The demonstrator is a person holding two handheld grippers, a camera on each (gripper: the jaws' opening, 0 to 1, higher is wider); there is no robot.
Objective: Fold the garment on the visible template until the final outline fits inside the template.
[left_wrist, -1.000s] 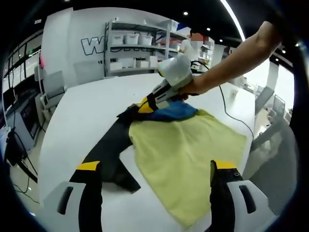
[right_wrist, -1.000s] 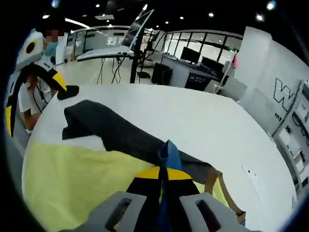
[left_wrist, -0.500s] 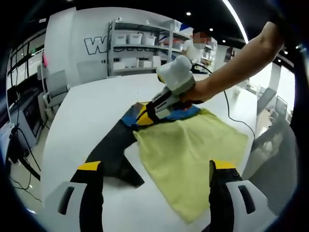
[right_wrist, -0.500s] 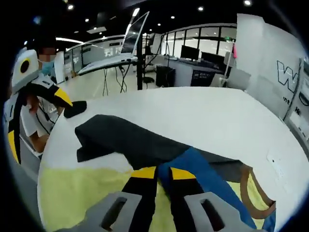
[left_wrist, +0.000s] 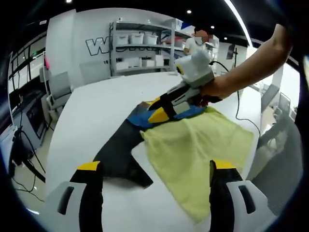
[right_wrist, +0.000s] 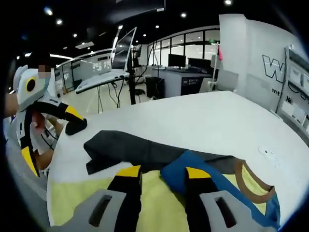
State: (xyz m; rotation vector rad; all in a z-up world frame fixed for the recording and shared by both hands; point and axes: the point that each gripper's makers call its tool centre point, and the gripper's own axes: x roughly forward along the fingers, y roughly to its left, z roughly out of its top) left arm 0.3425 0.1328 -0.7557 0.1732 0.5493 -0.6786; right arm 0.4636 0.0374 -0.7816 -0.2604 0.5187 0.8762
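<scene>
A garment lies on the white table [left_wrist: 96, 106]: yellow body [left_wrist: 193, 154], black sleeve [left_wrist: 118, 154], and a blue part [left_wrist: 140, 118] at its far end. My left gripper [left_wrist: 156, 165] hangs open and wide over the near edge of the garment, holding nothing. My right gripper [left_wrist: 158, 109], held in a person's hand, hovers just above the blue part with its jaws apart. In the right gripper view my right gripper [right_wrist: 163, 172] stands open over the blue fabric [right_wrist: 193, 162], with the black sleeve [right_wrist: 130, 147] beyond and a brown collar [right_wrist: 256, 186] to the right. My left gripper [right_wrist: 53, 145] shows at the left table edge.
Shelves with white bins [left_wrist: 135, 43] stand behind the table, and a grey chair [left_wrist: 55, 87] at its left. A black cable [left_wrist: 236, 106] trails over the table's right side. Desks with monitors [right_wrist: 178, 63] and a stand fill the room beyond the table [right_wrist: 203, 116].
My right gripper was shut on the blue fabric and pulled it across the garment; now its jaws are apart and the blue part lies on the cloth. My left gripper stayed open.
</scene>
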